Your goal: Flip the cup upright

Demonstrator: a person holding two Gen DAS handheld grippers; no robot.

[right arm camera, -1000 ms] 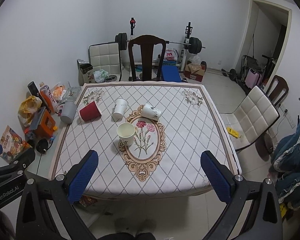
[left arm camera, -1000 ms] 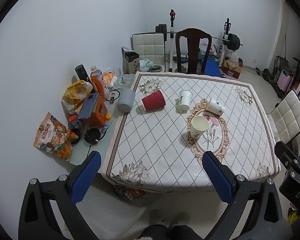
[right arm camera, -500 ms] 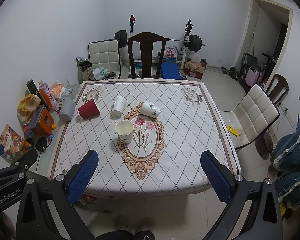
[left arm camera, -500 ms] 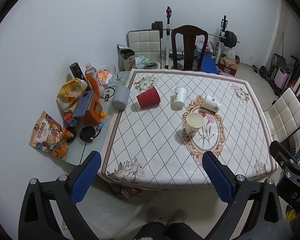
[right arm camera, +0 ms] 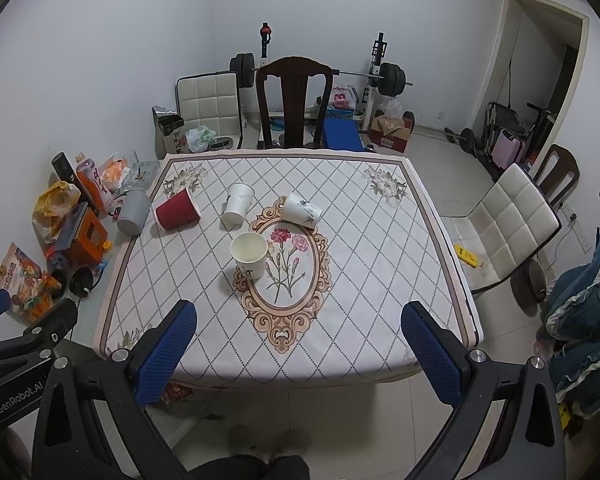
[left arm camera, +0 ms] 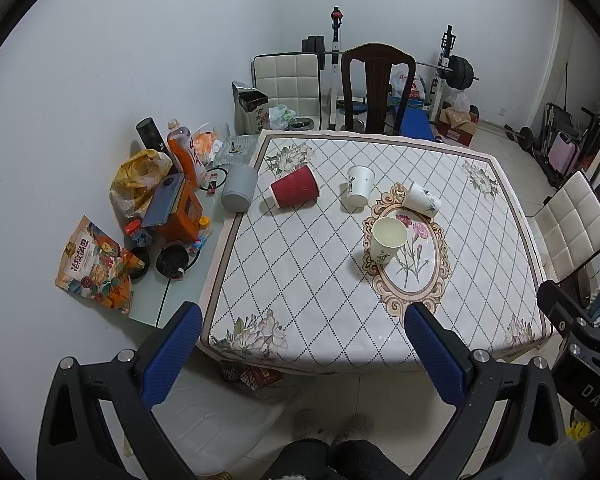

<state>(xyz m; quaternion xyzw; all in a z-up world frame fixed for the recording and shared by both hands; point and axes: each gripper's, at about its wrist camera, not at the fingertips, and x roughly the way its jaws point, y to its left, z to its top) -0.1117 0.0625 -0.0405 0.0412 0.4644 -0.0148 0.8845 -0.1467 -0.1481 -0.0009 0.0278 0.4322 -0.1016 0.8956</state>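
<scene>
Several paper cups are on the patterned table (left arm camera: 300, 288) (right arm camera: 380, 280). A red ribbed cup (left arm camera: 295, 193) (right arm camera: 177, 213) lies on its side at the far left. A white cup (left arm camera: 359, 185) (right arm camera: 238, 203) stands upside down near it. A white printed cup (left arm camera: 421, 199) (right arm camera: 301, 211) lies on its side to the right. A cream cup (left arm camera: 388, 239) (right arm camera: 249, 254) stands upright in the middle. My left gripper (left arm camera: 306, 354) and right gripper (right arm camera: 300, 354) are open and empty, held back before the table's near edge.
A side shelf at the left holds a grey cylinder (left arm camera: 239, 188), an orange box (left arm camera: 180, 216), bottles and snack bags (left arm camera: 94, 266). A dark wooden chair (right arm camera: 294, 104) stands behind the table. A white chair (right arm camera: 508, 224) stands at the right. Gym gear lines the back wall.
Both grippers have drawn back and up from the table, so the table and cups sit lower and smaller in view. The cups have not moved.
</scene>
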